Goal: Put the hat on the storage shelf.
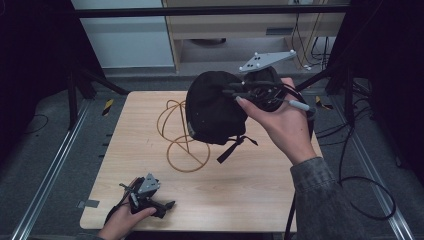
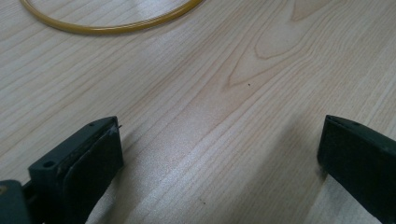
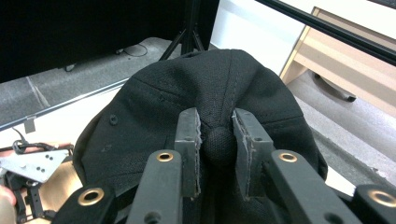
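Note:
A black cap point(image 1: 215, 107) hangs in the air above the far middle of the wooden table point(image 1: 250, 185). My right gripper point(image 1: 235, 94) is shut on it; in the right gripper view the two pads pinch the button on the cap's crown point(image 3: 218, 140), and my right gripper point(image 3: 218, 119) points into the dark fabric point(image 3: 154, 102). A strap dangles from the cap's lower edge. Under and left of the cap stands a gold wire stand point(image 1: 182, 135) with a ring base point(image 2: 116, 25). My left gripper point(image 1: 167, 204) rests near the table's front left corner, and my left gripper point(image 2: 219, 135) stands open over bare wood.
Metal floor rails point(image 1: 55, 165) run along both sides of the table. Black cables point(image 1: 365, 185) loop on the floor at the right. A wooden cabinet point(image 1: 250, 30) and dark stand legs point(image 1: 95, 80) are behind the table.

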A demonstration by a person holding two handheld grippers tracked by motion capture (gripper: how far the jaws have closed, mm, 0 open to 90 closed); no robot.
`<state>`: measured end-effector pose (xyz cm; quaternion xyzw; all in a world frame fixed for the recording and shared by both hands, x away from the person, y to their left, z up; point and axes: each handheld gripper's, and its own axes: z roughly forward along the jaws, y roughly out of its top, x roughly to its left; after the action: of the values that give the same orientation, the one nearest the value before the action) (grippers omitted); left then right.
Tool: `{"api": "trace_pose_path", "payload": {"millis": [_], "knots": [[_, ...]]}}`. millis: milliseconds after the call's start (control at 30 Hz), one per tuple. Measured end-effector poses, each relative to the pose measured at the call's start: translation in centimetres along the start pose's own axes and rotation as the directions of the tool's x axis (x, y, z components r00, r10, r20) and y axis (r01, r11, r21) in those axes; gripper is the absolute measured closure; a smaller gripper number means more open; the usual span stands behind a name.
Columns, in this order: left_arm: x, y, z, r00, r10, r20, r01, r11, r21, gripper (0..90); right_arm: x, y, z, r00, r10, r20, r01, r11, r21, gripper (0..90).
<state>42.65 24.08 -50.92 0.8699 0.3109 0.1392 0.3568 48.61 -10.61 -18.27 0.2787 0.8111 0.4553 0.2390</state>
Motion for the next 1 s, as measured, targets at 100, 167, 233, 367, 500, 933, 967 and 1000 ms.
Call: {"api": "trace_pose_path", "payload": {"millis": [100, 167, 233, 367, 500, 933, 967, 1000], "knots": [[0.0, 0.0, 0.0, 1.0000, 0.000, 0.000, 0.000, 1.0000, 0.000, 0.0, 0.2, 0.6, 0.7, 0.9999, -0.007, -0.008, 0.007, 1.000, 0.004, 73.4], [0.0, 0.0, 0.0, 1.0000, 0.000, 0.000, 0.000, 1.0000, 0.000, 0.0, 0.3, 0.9, 1.0, 0.9999, -0.009, -0.011, 0.009, 1.000, 0.002, 73.4], [0.0, 0.0, 0.0, 1.0000, 0.000, 0.000, 0.000, 1.0000, 0.000, 0.0, 0.4, 1.2, 1.4, 0.9998, -0.008, -0.016, 0.008, 1.000, 0.000, 73.4], [0.0, 0.0, 0.0, 1.0000, 0.000, 0.000, 0.000, 1.0000, 0.000, 0.0, 0.7, 1.7, 2.1, 0.9995, -0.013, -0.029, 0.013, 1.000, 0.003, 73.4], [0.0, 0.0, 0.0, 1.0000, 0.000, 0.000, 0.000, 1.0000, 0.000, 0.0, 0.8, 1.9, 3.1, 0.9991, -0.015, -0.039, 0.016, 1.000, 0.010, 73.3], [0.0, 0.0, 0.0, 1.0000, 0.000, 0.001, 0.000, 1.0000, 0.000, 0.0, 0.7, 2.9, 5.5, 0.9991, -0.017, -0.039, 0.019, 0.999, 0.039, 73.3], [0.0, 0.0, 0.0, 1.0000, 0.000, 0.001, 0.000, 1.0000, 0.000, 0.0, 0.7, 2.9, 5.5, 0.9991, -0.017, -0.039, 0.019, 0.999, 0.039, 73.3], [0.0, 0.0, 0.0, 1.0000, 0.000, 0.001, 0.000, 1.0000, 0.000, 0.0, 0.7, 3.0, 5.9, 0.9990, -0.015, -0.043, 0.017, 0.999, 0.045, 73.3]]}}
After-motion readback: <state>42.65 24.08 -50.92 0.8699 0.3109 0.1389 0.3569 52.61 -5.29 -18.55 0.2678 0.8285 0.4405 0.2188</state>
